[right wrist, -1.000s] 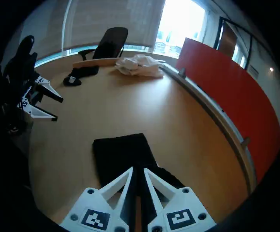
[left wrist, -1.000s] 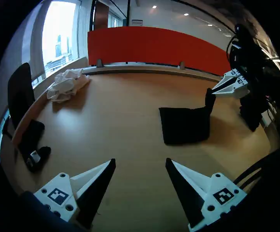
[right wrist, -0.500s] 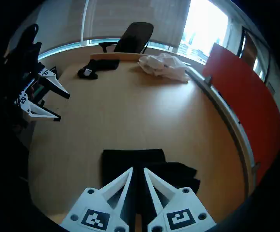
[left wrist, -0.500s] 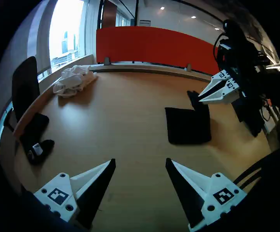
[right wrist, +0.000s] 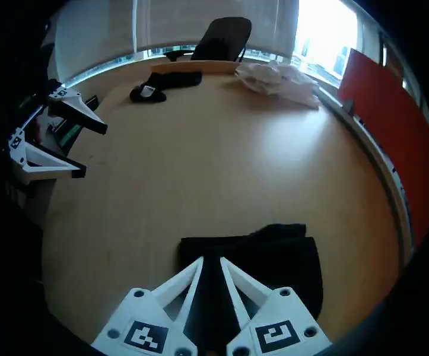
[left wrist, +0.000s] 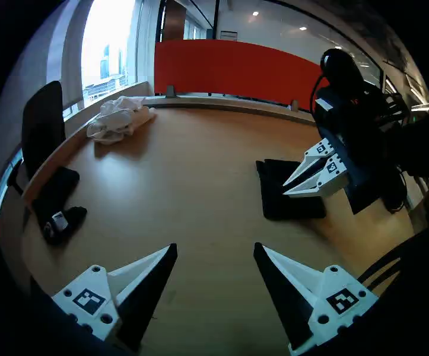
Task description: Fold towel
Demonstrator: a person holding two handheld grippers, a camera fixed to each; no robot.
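Observation:
A black towel (right wrist: pixel 273 261) lies folded on the wooden table (right wrist: pixel 214 154), with a rumpled flap along its far edge. My right gripper (right wrist: pixel 210 260) is low over its near side, fingers almost together with the dark cloth in the narrow gap. In the left gripper view the same towel (left wrist: pixel 273 204) sits at the right of the table, and the right gripper (left wrist: pixel 284 189) points down onto it from a dark-sleeved arm. My left gripper (left wrist: pixel 214 246) is wide open above bare table, well away from the towel. It is also at the left of the right gripper view as the left gripper (right wrist: pixel 94 152).
A heap of white cloth (left wrist: pixel 119 115) lies near the table's far edge by the window. A small black cloth bundle (left wrist: pixel 60 204) rests at the left edge near an office chair (left wrist: pixel 39 127). A red partition (left wrist: pixel 238 68) runs along the back of the table.
The right gripper has carried the lifted towel edge across and down, so the towel now lies flat and folded. The left gripper stayed open, shifting only slightly.

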